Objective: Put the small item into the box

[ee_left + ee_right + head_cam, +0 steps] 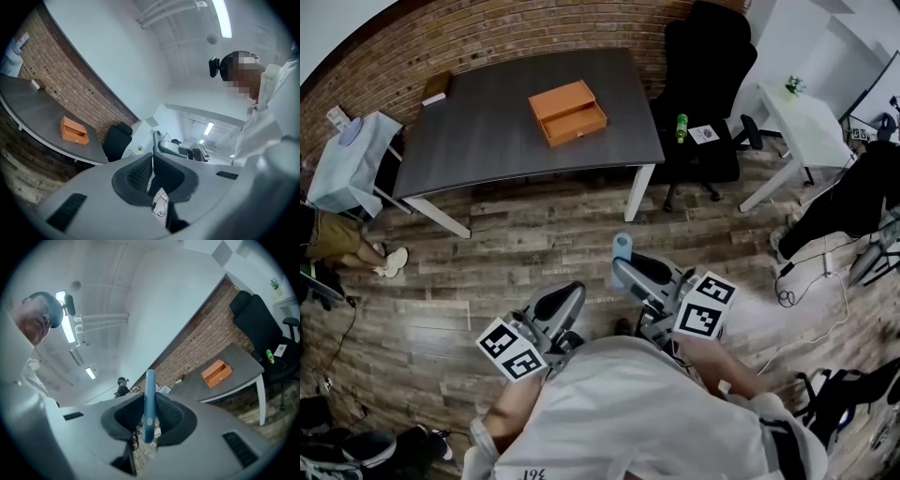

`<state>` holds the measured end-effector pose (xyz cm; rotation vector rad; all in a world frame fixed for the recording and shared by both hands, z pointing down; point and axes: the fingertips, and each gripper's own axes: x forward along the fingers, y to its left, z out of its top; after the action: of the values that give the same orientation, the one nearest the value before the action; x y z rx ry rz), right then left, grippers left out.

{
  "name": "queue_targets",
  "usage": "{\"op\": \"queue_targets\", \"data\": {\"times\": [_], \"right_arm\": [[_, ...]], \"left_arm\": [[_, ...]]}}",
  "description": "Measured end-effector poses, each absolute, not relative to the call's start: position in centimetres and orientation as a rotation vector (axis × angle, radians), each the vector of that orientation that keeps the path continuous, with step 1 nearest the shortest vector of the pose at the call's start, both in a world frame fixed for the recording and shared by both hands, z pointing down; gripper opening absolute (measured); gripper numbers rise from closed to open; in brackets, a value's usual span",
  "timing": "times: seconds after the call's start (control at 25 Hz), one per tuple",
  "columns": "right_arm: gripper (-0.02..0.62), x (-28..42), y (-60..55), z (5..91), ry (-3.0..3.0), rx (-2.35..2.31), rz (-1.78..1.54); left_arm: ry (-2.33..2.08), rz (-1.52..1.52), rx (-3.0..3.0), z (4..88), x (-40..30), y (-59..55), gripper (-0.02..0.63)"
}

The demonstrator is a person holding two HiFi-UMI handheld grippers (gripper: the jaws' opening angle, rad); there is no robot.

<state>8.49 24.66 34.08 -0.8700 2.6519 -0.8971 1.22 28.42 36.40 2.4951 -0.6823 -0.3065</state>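
Floor (534,234) lies open up to far grey table (487,141) bearing orange box (568,112); right claw (149,420) grips flat blue item (149,399), left claw (152,174) clenched.

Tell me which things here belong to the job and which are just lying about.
Job: blue item held in the jaws of the right gripper; orange box on the grey table.
Lying about: black chair; green bottle; white side table; floor cables.

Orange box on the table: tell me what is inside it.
The orange box has its nearer compartment open, showing only bare orange lining. Anything under its flat rear top is covered. The blue item is clamped in the right gripper's jaws.
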Motion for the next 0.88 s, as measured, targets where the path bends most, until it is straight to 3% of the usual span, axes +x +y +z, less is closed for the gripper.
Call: {"op": "queue_targets", "data": {"times": [0.88], "right_arm": [[0.084,11.2,24.4,34.6,2.674,-0.845,-0.907]], "left_arm": [[-0.706,-0.305,2.488,36.8,4.2,28.1,0.017]]}}
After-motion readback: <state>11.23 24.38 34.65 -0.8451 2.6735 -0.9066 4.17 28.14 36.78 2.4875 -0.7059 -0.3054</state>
